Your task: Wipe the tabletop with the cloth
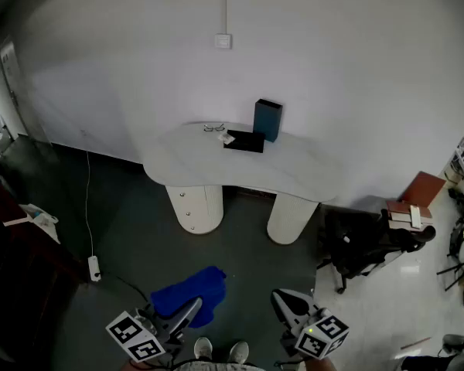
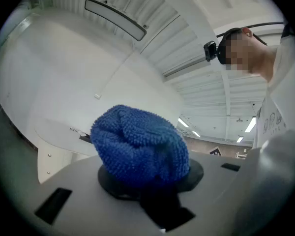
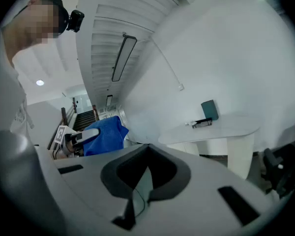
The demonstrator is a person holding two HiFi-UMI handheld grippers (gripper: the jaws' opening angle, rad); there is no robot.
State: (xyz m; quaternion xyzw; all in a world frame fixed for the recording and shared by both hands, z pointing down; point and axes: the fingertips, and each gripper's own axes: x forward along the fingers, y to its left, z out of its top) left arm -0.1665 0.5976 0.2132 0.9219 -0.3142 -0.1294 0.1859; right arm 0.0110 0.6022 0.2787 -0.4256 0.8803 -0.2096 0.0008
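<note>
Left gripper (image 1: 190, 309), lower left of head view, pinches the bunched blue terry cloth (image 1: 192, 288). The cloth sits in its jaws above the dark floor (image 1: 124, 230), well apart from the white curved tabletop (image 1: 294, 172) at frame centre. Right gripper (image 1: 284, 300), lower right: jaws pressed together, nothing between them.

Head view: from high over the floor, facing steeply down; the white rounded table (image 1: 185, 157) stands well off by the wall.
Left gripper view: tilted up toward the ceiling, right up against the blue terry cloth (image 2: 140, 149).
Right gripper view: low, facing across to the table.
Shared: table and cloth show in all three.
</note>
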